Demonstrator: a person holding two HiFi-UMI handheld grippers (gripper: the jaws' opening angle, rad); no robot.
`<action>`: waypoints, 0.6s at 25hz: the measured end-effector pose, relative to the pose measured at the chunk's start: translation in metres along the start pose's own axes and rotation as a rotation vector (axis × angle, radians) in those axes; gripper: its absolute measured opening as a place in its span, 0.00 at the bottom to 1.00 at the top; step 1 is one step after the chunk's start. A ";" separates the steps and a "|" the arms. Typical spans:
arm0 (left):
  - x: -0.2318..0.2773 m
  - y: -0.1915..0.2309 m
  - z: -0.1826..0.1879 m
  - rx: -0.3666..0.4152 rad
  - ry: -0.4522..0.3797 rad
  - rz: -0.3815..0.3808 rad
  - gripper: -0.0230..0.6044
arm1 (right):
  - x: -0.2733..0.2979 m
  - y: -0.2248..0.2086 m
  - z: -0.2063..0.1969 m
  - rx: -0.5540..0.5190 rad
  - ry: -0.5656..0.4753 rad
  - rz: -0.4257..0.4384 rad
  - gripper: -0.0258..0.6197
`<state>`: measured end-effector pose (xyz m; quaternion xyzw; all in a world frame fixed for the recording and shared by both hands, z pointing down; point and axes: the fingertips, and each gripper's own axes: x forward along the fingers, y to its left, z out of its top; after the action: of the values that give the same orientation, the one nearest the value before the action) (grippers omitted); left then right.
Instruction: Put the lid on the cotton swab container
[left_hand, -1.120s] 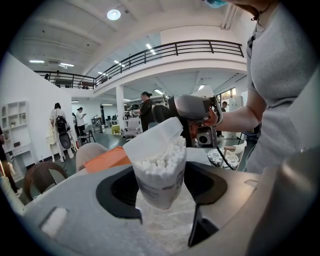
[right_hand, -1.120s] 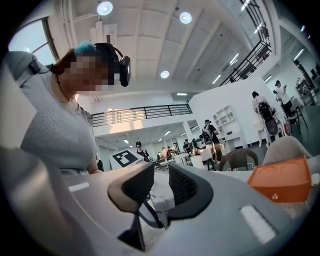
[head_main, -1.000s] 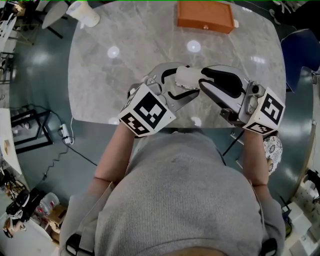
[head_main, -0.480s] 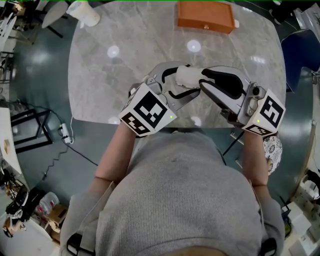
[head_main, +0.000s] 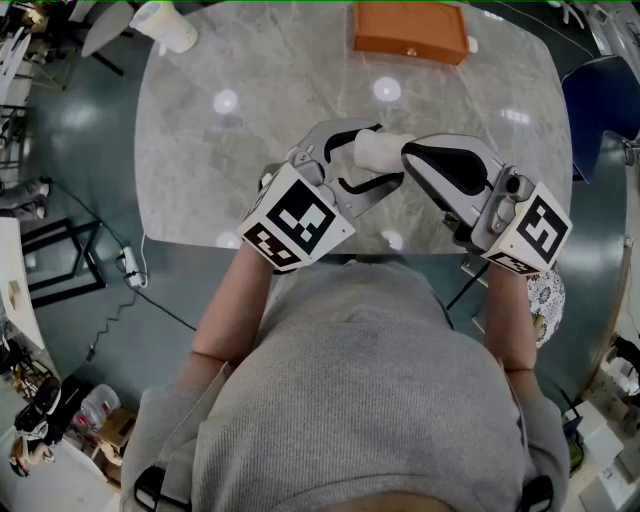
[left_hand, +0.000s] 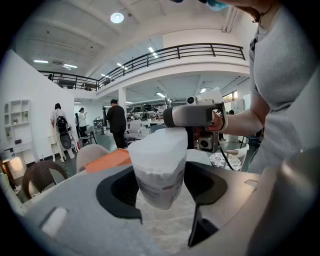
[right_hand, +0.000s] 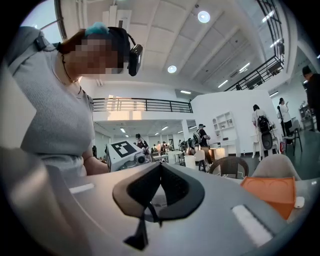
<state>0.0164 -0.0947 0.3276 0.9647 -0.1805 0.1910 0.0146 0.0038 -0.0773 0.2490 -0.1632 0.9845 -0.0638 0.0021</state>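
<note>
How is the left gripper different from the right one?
The left gripper's jaws stand wide apart; the right gripper's jaws have just closed together. The left gripper holds the white container; the right gripper holds nothing. Both are grey and held above the table.

We see a white cotton swab container (head_main: 375, 150), an orange box (head_main: 410, 32) at upper centre, a grey marbled surface (head_main: 250, 140), and black-and-white square markers (head_main: 297, 222).
</note>
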 end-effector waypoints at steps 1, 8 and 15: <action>0.000 0.000 0.000 -0.002 -0.003 -0.004 0.47 | 0.000 0.000 0.000 -0.007 0.003 -0.003 0.04; 0.001 0.002 0.001 -0.011 -0.004 -0.009 0.47 | 0.004 0.003 -0.002 -0.088 0.054 -0.020 0.04; 0.001 0.005 0.006 -0.019 -0.032 -0.001 0.47 | 0.010 0.003 0.001 -0.153 0.105 -0.049 0.04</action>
<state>0.0178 -0.1008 0.3223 0.9675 -0.1821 0.1739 0.0212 -0.0071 -0.0777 0.2474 -0.1833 0.9810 0.0033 -0.0636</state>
